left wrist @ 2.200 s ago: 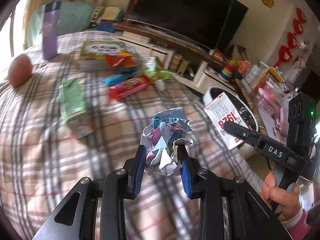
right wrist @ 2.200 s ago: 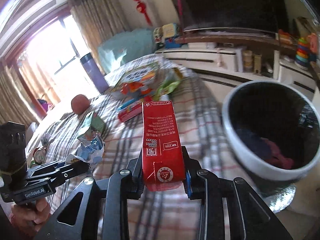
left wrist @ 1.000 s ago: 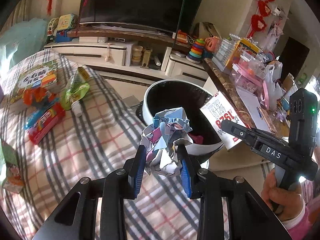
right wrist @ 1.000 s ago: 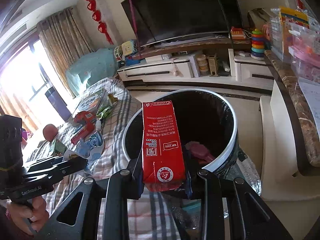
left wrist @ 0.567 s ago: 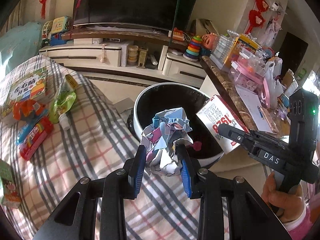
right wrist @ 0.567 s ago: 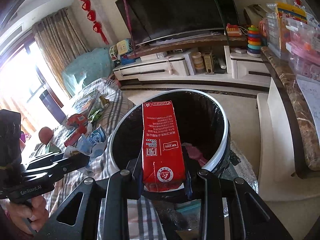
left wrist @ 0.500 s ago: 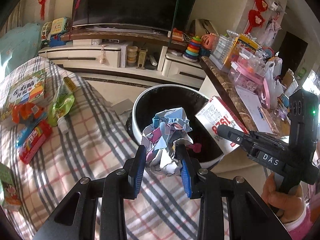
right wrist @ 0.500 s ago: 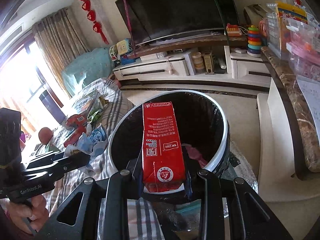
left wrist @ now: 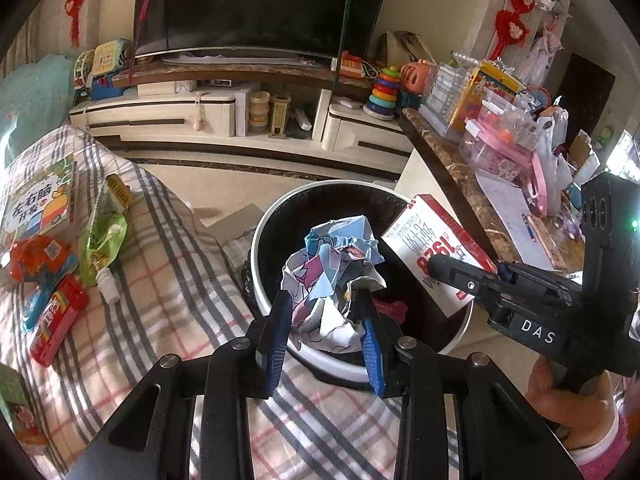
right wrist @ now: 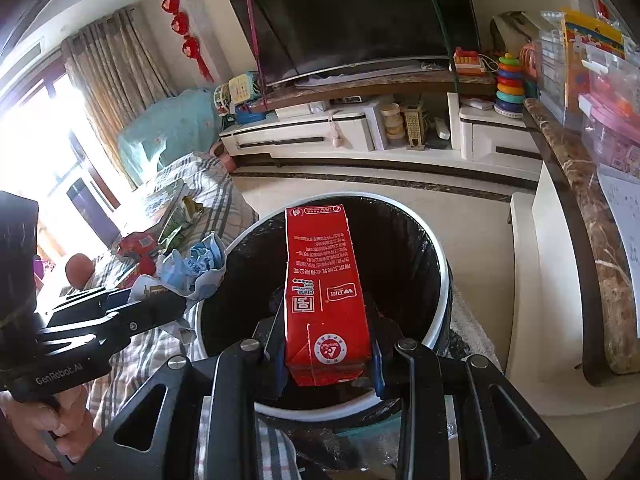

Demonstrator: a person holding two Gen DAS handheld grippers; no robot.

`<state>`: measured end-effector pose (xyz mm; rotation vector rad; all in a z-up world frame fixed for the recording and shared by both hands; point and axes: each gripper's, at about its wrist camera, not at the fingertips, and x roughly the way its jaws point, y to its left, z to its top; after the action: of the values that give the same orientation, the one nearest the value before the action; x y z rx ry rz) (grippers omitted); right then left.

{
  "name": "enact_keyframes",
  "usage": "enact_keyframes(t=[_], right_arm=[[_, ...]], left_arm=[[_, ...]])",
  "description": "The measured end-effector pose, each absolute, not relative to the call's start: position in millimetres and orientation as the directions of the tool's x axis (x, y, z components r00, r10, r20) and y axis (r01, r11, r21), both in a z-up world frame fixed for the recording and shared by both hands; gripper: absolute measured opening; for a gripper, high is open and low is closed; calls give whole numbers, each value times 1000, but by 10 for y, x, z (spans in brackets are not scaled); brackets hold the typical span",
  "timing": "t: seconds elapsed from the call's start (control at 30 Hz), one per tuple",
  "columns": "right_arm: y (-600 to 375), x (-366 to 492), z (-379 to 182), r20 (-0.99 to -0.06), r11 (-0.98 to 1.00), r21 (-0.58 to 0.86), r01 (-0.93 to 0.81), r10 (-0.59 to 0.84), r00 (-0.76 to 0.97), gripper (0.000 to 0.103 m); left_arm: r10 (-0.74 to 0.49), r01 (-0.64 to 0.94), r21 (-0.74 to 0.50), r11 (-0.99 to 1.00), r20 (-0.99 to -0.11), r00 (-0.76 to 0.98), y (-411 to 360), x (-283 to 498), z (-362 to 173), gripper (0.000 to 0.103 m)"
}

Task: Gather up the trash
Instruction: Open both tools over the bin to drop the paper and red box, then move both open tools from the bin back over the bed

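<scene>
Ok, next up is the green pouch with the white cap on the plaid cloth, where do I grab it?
Probably at the neck just behind the white cap, coming down from above. The green pouch lies flat on the plaid cloth, so its body offers little edge; the capped neck is narrower and likely stiffer.

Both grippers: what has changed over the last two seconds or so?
Both swung from over the plaid-covered table to above the white-rimmed black trash bin. The left gripper remains shut on the crumpled printed paper ball, the right gripper on the red carton. Nothing released; table litter unmoved.
</scene>
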<state>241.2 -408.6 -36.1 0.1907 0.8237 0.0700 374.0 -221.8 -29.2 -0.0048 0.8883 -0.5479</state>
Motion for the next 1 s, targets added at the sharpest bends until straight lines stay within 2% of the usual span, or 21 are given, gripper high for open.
enact_keyframes(t=[0.47,0.57,0.6,0.73,0.77,0.83,0.97,1.0], right_arm=[[-4186,2611,-448,-755,979,201,29,136,641,30],[-4196,2630,-449,-756,979,203,32,136,640,31],[-4200,2633,-447,-756,978,204,34,135,641,31],[-4259,2647,-434,-751,972,231,45,149,643,38],[-4269,2644,-427,-749,971,236,48,150,645,39],[-4280,2624,-406,-741,968,247,51,155,653,48],[-4251,2545,-367,-724,963,265,48,166,669,55],[-4230,2517,-360,-720,961,272,45,172,673,61]], left_arm=[[-437,448,-213,868,-755,488,-2422,3979,-356,35],[-425,442,-203,873,-762,489,-2469,4008,-377,39],[-421,440,-200,875,-763,490,-2469,4005,-381,44],[-422,425,-211,880,-756,499,-2435,3981,-374,58],[-423,422,-214,881,-755,501,-2414,3973,-376,59],[-423,413,-220,884,-754,503,-2360,3926,-391,60],[-411,384,-227,895,-755,512,-2190,3786,-444,63],[-406,373,-228,899,-754,516,-2127,3730,-462,63]])
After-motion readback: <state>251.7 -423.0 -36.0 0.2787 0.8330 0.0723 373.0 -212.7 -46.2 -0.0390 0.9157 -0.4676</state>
